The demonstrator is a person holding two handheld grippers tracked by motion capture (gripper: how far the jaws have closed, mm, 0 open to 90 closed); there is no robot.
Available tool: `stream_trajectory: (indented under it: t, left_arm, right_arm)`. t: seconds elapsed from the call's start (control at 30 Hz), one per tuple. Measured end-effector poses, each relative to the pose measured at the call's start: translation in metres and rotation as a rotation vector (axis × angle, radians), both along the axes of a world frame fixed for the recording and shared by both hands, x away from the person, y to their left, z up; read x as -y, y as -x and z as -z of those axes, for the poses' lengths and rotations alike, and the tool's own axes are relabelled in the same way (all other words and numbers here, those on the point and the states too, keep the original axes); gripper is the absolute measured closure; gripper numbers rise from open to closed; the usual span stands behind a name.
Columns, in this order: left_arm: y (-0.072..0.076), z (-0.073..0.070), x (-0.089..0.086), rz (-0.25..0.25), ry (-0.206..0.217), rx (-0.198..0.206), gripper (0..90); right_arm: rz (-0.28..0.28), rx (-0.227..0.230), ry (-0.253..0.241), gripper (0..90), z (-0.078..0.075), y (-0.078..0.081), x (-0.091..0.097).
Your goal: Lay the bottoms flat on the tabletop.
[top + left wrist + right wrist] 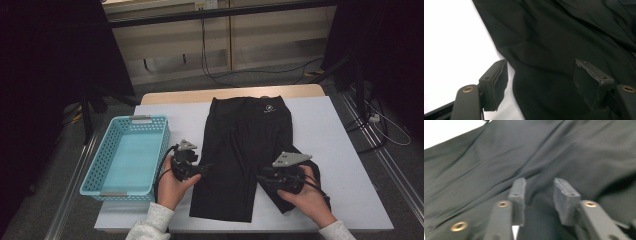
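A black garment (pixel 245 145) lies flat on the white table top (pixel 340 150), its waistband with a small white logo at the far end and its legs toward me. My left gripper (pixel 204 168) rests at the garment's left edge, jaws wide open; in the left gripper view (pixel 541 80) the cloth edge runs between the pads (pixel 499 80) without touching them. My right gripper (pixel 262 178) sits over the right leg, where the cloth is bunched. In the right gripper view (pixel 539 197) its jaws stand a little apart above the dark fabric (pixel 564 152), and nothing is pinched.
A turquoise plastic basket (pixel 97 172) with nothing in it stands on the table at the left, close to my left hand. Bare white table shows right of the garment. Cables and dark stands lie on the floor beyond the table.
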State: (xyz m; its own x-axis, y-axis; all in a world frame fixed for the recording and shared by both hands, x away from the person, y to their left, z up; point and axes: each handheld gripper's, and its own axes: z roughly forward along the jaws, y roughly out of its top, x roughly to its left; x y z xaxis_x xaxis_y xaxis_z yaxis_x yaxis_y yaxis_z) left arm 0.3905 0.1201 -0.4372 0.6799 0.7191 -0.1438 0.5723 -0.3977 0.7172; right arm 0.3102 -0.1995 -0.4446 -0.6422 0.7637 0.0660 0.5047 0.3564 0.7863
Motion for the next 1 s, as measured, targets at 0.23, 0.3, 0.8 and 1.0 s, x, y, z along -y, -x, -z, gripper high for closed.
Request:
stream_trajectory:
  t: [0.23, 0.3, 0.8, 1.0]
  left_arm:
    - [0.000, -0.001, 0.001, 0.005, 0.000, 0.006, 27.3]
    - [0.000, -0.001, 0.001, 0.007, -0.001, 0.005, 27.1]
    - [0.000, 0.000, 0.002, 0.014, -0.002, 0.004, 26.9]
    - [0.000, 0.000, 0.002, 0.015, -0.004, 0.003, 26.8]
  right_arm:
    - [0.205, 0.052, 0.019, 54.9, -0.011, -0.008, 0.054]
    - [0.259, 0.048, 0.044, 56.5, -0.007, -0.011, 0.068]
    - [0.205, -0.089, 0.083, 89.8, 0.016, -0.012, 0.075]
    - [0.158, -0.077, 0.044, 77.7, 0.008, -0.008, 0.064]
